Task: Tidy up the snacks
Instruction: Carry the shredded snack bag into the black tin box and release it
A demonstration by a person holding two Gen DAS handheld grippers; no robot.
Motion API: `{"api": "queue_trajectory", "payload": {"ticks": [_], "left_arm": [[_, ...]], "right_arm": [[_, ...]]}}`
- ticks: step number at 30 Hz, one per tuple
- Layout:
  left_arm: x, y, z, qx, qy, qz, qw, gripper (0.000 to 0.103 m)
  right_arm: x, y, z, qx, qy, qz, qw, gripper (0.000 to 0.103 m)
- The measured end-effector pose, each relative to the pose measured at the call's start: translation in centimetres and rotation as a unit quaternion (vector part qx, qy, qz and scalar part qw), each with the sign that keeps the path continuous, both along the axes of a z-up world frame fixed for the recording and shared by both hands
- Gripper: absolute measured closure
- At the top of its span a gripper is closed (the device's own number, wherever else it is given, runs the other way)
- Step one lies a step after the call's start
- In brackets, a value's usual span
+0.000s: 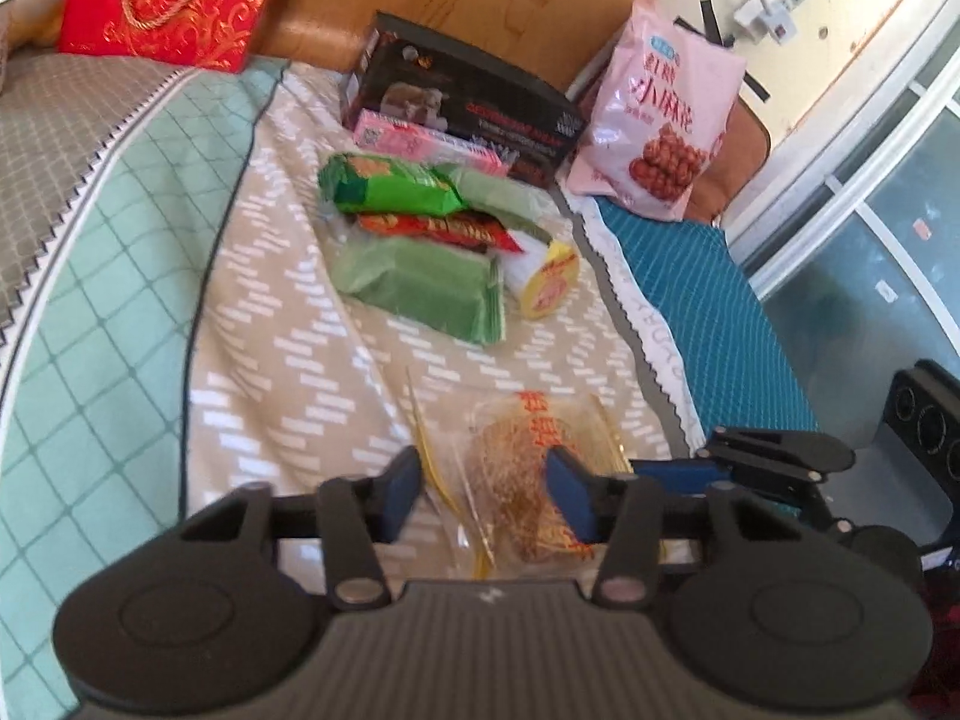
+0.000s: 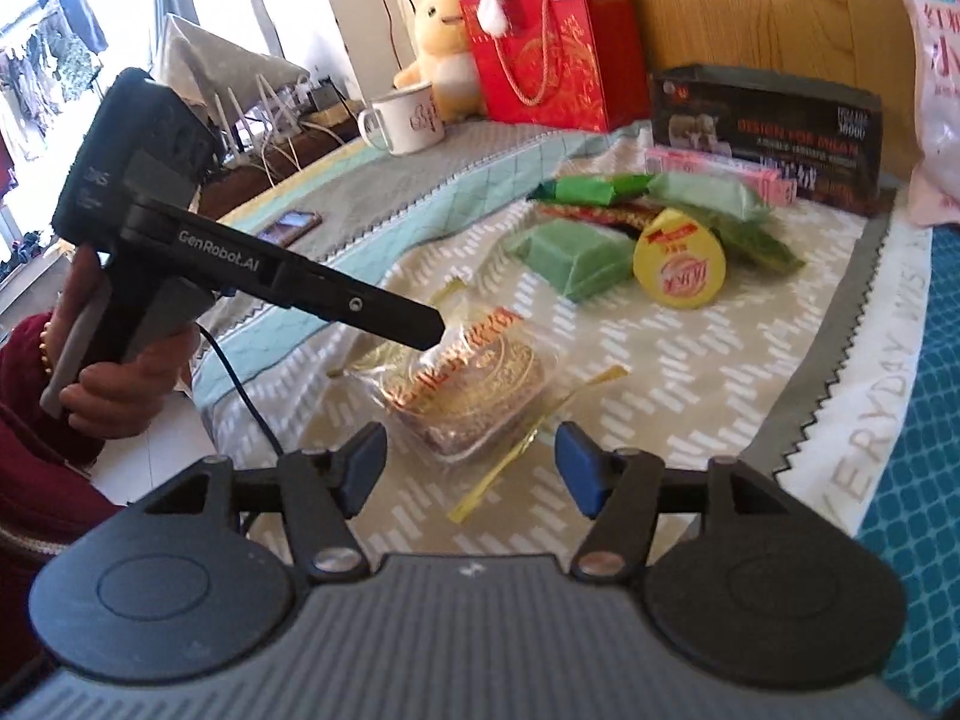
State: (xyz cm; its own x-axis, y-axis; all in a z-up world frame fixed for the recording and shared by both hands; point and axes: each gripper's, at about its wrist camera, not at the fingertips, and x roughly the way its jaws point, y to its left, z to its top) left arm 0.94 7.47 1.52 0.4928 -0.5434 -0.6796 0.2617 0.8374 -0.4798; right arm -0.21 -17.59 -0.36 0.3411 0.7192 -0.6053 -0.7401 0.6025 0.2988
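Left gripper (image 1: 485, 495) fingers are spreading wide around the clear pastry packet (image 1: 528, 480) lying on the patterned cloth (image 1: 288, 360), pads not visibly touching it. Right gripper (image 2: 471, 465) is hovering wide open, empty, just short of the same packet. Beyond it, green packs (image 1: 420, 285), a yellow-lidded tub (image 1: 549, 288), a black box (image 1: 462, 102) and a pink bag (image 1: 660, 114) are sitting grouped.
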Motion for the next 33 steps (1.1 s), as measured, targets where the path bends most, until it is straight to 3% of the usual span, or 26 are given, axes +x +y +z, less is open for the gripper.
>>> {"api": "queue_trajectory", "payload": {"ticks": [4,9,12,16,23,28,33], "left_arm": [[-0.9,-0.1,0.3,0.003,-0.013,-0.019,0.9997,0.069],[-2.6,0.0,0.4,0.009,-0.014,-0.053,0.9985,0.069],[-3.6,0.1,0.3,0.009,-0.01,-0.069,0.9975,0.069],[-2.9,0.0,1.3,0.014,-0.006,-0.075,0.9971,0.069],[2.7,-1.1,6.9,0.021,-0.066,-0.065,0.9955,0.07],[9.0,-2.7,10.5,0.023,-0.099,-0.055,0.9933,0.069],[16.6,-4.1,12.1,0.02,-0.112,-0.025,0.9932,0.069]], "right_arm": [[-0.8,0.7,-0.1,-0.01,-0.006,0.017,1.0,0.045],[-1.8,0.5,0.2,-0.011,0.006,0.05,0.999,0.051],[-2.5,0.3,0.3,-0.017,0.01,0.064,0.998,0.061],[-2.3,0.5,0.7,-0.013,0.02,0.07,0.997,0.067],[2.2,0.1,4.3,0.017,-0.018,0.026,0.999,0.068],[6.8,-0.6,7.5,0.025,-0.076,-0.015,0.997,0.068],[13.6,-1.5,8.9,0.045,-0.093,-0.068,0.992,0.069]]}}
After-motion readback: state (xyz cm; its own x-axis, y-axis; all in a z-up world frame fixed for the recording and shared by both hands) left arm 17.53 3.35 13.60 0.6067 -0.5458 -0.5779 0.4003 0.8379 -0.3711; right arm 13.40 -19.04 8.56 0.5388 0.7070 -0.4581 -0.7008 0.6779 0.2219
